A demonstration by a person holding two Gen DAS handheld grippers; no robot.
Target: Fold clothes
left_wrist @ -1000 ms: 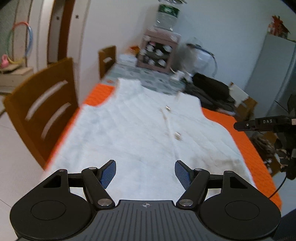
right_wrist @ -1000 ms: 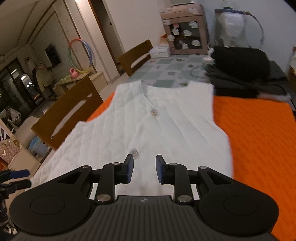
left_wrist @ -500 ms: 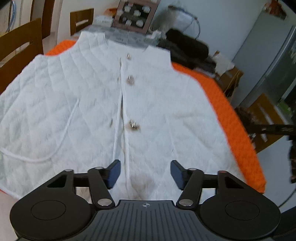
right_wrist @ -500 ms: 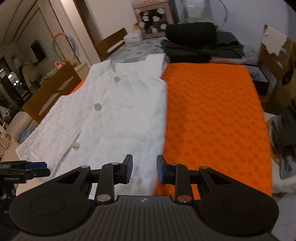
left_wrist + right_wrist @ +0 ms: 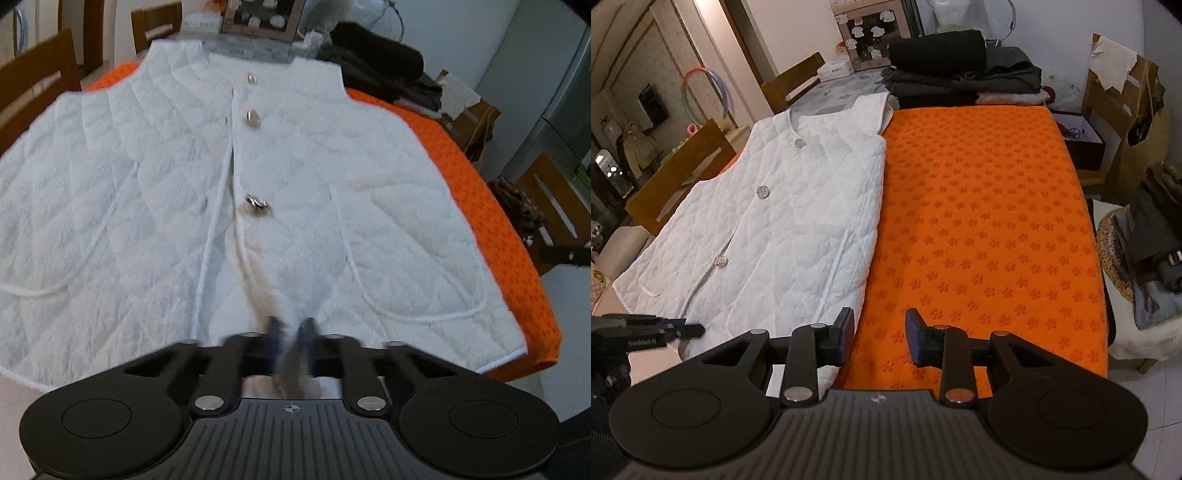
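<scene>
Now L gripper (image 5: 291, 326) pinching white vest (image 5: 155, 177) hem; R gripper (image 5: 879, 334) beside its edge.

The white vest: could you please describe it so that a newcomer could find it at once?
On the orange cloth, along its left side in the right wrist view, lies the white vest, spread flat. Unlike the dark clothes stacked at the far end, it is quilted, sleeveless and has three shiny buttons down the front.
</scene>
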